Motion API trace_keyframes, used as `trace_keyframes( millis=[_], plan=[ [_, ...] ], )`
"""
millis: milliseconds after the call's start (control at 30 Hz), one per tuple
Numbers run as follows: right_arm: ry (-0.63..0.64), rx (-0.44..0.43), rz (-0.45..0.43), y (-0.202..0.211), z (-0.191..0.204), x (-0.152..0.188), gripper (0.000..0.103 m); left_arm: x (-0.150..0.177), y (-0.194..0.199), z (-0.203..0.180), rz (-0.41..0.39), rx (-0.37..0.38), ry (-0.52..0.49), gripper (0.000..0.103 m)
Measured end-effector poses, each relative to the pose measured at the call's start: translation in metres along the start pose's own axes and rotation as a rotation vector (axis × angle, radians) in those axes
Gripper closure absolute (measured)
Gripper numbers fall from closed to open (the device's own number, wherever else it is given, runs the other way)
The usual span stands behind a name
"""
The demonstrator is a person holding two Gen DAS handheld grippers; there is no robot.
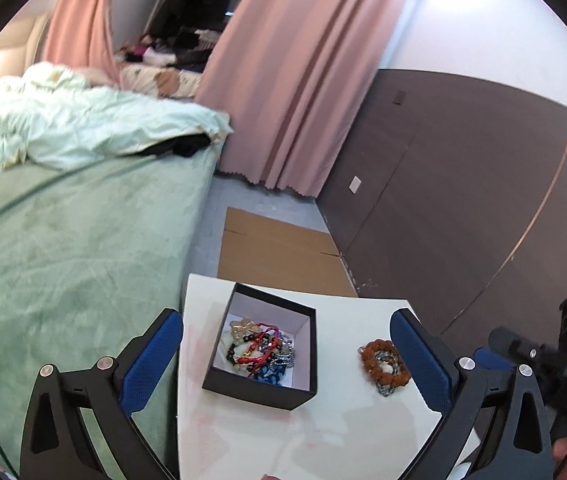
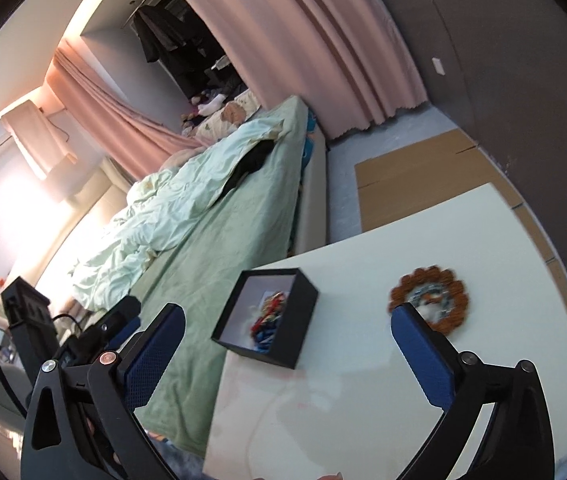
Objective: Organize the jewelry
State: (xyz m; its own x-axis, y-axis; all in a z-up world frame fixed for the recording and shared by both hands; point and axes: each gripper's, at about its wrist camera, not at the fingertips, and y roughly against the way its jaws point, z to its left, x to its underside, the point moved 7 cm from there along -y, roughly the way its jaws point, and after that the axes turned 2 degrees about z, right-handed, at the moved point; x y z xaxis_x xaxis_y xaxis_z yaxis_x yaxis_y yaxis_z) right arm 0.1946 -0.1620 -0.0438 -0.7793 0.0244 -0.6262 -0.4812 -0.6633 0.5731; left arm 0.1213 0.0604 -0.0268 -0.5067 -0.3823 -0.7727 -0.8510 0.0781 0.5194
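A black open box (image 1: 261, 394) with a white inside stands on a white table (image 1: 323, 432). It holds a tangle of bracelets (image 1: 261, 352), red, blue, black and clear. A brown bead bracelet (image 1: 385, 362) with a metal chain lies on the table to the right of the box. My left gripper (image 1: 287, 356) is open and empty, above the box and the bracelet. In the right wrist view the box (image 2: 267, 320) and the brown bracelet (image 2: 431, 300) show too. My right gripper (image 2: 287, 344) is open and empty, its right finger (image 2: 423, 344) just in front of the bracelet.
A bed with a green sheet (image 1: 63, 260) runs along the table's left side. Flat cardboard (image 1: 279, 252) lies on the floor beyond the table. A dark wall panel (image 1: 463, 200) stands to the right. The other gripper's body (image 1: 555, 364) shows at the right edge.
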Motion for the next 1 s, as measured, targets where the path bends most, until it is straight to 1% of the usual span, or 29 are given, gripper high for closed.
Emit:
trace_keyframes(
  millis=[133,267,333,367,433,467,533,667,700,733,767,800,833,933,967,1000],
  plan=[
    [-0.010,0.007,-0.013,0.011,-0.015,-0.002,0.000,0.005,0.001,-0.019,-0.007,0.007,-0.050,0.000],
    [-0.014,0.011,0.011,0.015,-0.024,-0.001,0.000,0.012,-0.004,-0.037,-0.002,0.004,-0.113,0.000],
    [-0.032,0.032,0.007,0.019,-0.033,-0.002,0.000,0.016,-0.007,-0.047,0.005,0.005,-0.145,0.000],
    [-0.042,0.038,0.007,0.020,-0.035,-0.002,0.000,0.018,-0.009,-0.050,0.008,-0.002,-0.156,0.000],
    [-0.067,0.062,0.020,0.020,-0.047,-0.002,0.000,0.022,-0.014,-0.052,0.011,-0.061,-0.175,0.000],
    [-0.072,0.085,0.037,0.019,-0.052,-0.001,0.000,0.024,-0.016,-0.054,0.012,-0.061,-0.175,0.000],
    [-0.088,0.129,0.066,0.015,-0.064,0.001,0.000,0.027,-0.022,-0.059,0.029,-0.018,-0.169,0.000],
    [-0.159,0.144,0.101,0.012,-0.087,0.005,0.002,0.036,-0.037,-0.067,0.080,-0.008,-0.184,0.001],
    [-0.177,0.152,0.111,0.011,-0.092,0.006,0.006,0.039,-0.043,-0.070,0.096,0.007,-0.187,0.003],
    [-0.195,0.157,0.123,0.010,-0.097,0.007,0.014,0.042,-0.046,-0.073,0.109,0.020,-0.188,0.006],
    [-0.216,0.158,0.135,0.008,-0.103,0.009,0.018,0.044,-0.050,-0.075,0.125,0.028,-0.187,0.008],
    [-0.245,0.152,0.150,0.006,-0.109,0.010,0.024,0.048,-0.056,-0.079,0.145,0.036,-0.185,0.013],
    [-0.288,0.140,0.164,0.005,-0.117,0.013,0.024,0.050,-0.060,-0.082,0.157,0.048,-0.183,0.017],
    [-0.360,0.117,0.178,0.006,-0.130,0.015,0.024,0.060,-0.076,-0.091,0.194,0.092,-0.192,0.019],
    [-0.383,0.103,0.182,0.006,-0.133,0.014,0.024,0.063,-0.082,-0.092,0.211,0.086,-0.196,0.021],
    [-0.405,0.095,0.185,0.008,-0.137,0.014,0.024,0.067,-0.089,-0.095,0.234,0.082,-0.197,0.030]
  ],
)
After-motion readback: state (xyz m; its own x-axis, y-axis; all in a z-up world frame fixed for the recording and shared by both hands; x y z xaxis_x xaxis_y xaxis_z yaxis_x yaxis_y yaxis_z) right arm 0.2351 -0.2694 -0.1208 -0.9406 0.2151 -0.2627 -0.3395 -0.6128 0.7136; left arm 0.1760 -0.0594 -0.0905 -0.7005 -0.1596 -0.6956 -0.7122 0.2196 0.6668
